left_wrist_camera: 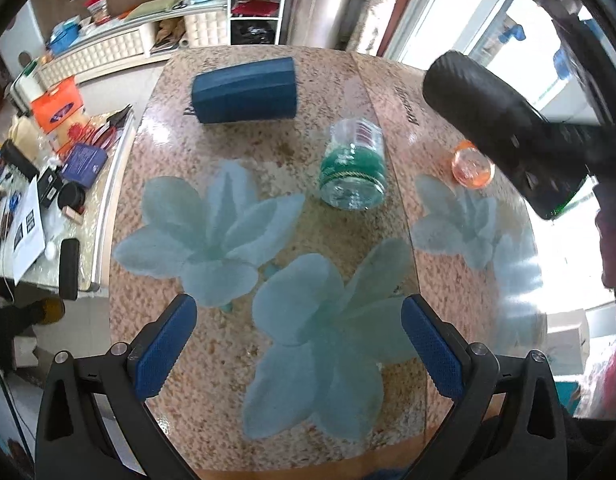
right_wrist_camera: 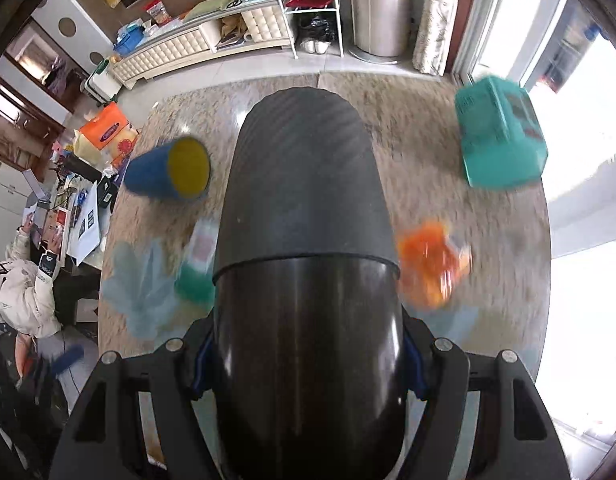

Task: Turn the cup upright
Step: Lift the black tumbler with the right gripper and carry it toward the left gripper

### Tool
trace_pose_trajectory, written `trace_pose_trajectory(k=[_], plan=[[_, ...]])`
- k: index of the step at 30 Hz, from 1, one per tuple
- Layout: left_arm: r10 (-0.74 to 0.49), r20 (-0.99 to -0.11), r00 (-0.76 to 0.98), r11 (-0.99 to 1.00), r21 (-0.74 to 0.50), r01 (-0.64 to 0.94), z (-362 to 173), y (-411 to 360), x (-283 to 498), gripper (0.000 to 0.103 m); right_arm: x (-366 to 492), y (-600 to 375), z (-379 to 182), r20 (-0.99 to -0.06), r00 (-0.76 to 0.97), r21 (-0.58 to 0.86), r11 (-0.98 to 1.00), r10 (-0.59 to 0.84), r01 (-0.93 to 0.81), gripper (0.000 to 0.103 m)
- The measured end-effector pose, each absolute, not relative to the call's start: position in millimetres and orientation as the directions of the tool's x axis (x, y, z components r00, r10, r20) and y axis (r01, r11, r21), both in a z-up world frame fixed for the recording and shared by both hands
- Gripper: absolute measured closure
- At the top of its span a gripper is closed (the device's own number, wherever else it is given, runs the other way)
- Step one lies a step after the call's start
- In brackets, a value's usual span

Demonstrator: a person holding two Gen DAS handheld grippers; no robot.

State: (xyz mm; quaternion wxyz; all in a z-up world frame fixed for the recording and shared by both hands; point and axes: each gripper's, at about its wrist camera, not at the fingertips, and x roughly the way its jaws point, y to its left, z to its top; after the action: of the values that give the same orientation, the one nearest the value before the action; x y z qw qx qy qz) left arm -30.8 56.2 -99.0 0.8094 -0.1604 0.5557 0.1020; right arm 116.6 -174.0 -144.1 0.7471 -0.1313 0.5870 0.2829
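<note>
My right gripper [right_wrist_camera: 306, 360] is shut on a black cup [right_wrist_camera: 308, 248] with a carbon-weave upper half and holds it above the table, pointing away from the camera. In the left wrist view the same black cup [left_wrist_camera: 504, 128] hangs tilted at the upper right. A blue cup [left_wrist_camera: 246, 90] with a yellow inside lies on its side at the far end of the table; it also shows in the right wrist view [right_wrist_camera: 170, 170]. My left gripper [left_wrist_camera: 300, 344] is open and empty, low over the near part of the table.
A clear jar with a green band [left_wrist_camera: 354, 166] lies near the table [left_wrist_camera: 212, 352] middle. An orange glass piece [left_wrist_camera: 472, 166] sits to its right. A teal basket [right_wrist_camera: 502, 136] lies at the far right. A cluttered side counter [left_wrist_camera: 36, 184] stands left.
</note>
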Motion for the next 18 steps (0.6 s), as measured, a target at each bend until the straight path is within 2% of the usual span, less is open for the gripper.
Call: trace_pose_trajectory(k=[9,15,18], plan=[[-0.021,-0.948,0.317,0.958,-0.110,-0.265,-113,38,-37,0.000,52,-210,-210,-0.976,0.070,0.149,0.861,0.208,-0.487,0.033],[-0.019,-0.956,0.292,0.961,-0.099,-0.259,-122,34,-38,0.000,38,-201,-229,-0.982,0.105,0.086,0.861,0.159,-0.501,0.033],[-0.025,-0.957,0.288,0.960,-0.103,-0.260,-122,32,-37,0.000,42,-196,-242,-0.984,0.079,0.104,0.868,0.162,-0.485,0.033]])
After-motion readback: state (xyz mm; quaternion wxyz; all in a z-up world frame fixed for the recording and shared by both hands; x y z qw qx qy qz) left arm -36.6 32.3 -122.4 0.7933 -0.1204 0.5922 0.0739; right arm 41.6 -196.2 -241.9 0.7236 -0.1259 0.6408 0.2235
